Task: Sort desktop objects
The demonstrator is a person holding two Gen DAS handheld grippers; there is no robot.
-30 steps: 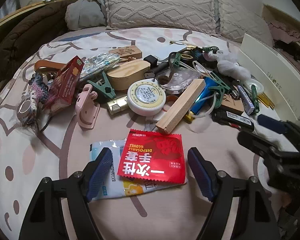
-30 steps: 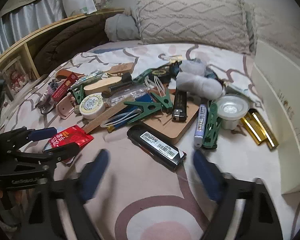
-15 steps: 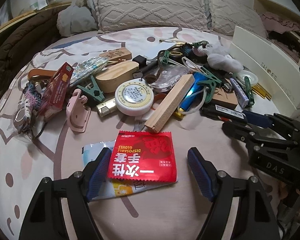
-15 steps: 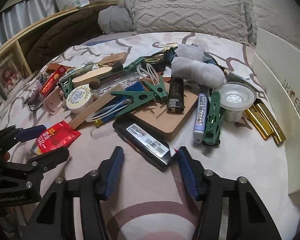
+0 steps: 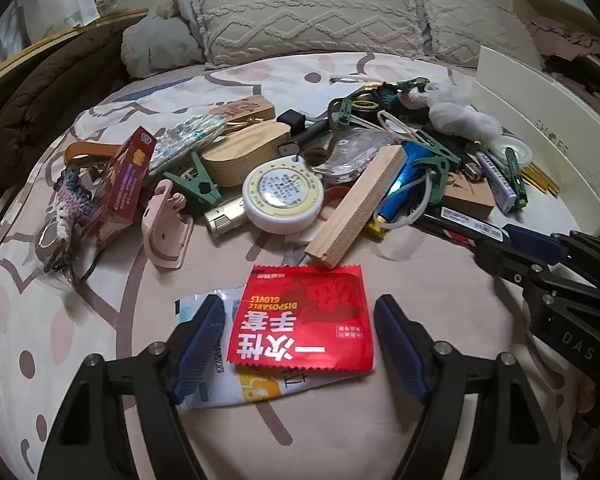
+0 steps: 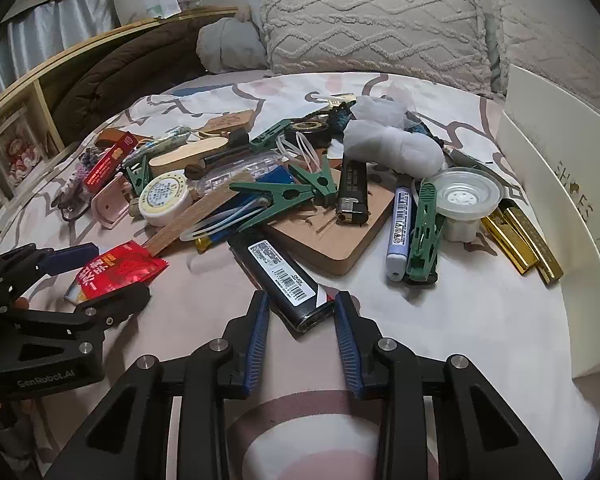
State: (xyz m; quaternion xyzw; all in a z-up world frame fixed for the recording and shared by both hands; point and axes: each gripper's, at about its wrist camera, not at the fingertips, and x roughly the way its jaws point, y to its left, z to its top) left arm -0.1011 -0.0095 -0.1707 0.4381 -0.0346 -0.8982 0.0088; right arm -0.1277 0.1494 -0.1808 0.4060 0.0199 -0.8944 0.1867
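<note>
Mostly unsorted: bed (image 5: 204, 440) carried the far pile (image 6: 284, 184), box (image 6: 548, 208) at right looked unused. Right gripper (image 6: 302, 340) was closing around the near black lighter (image 6: 284, 276); left gripper (image 5: 300, 344), closing, straddled the red glove packet (image 5: 300, 324), not gripping.

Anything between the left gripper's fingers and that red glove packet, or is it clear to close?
Left wrist view: only a white-blue sachet under the red glove packet; left gripper closing, not touching.
</note>
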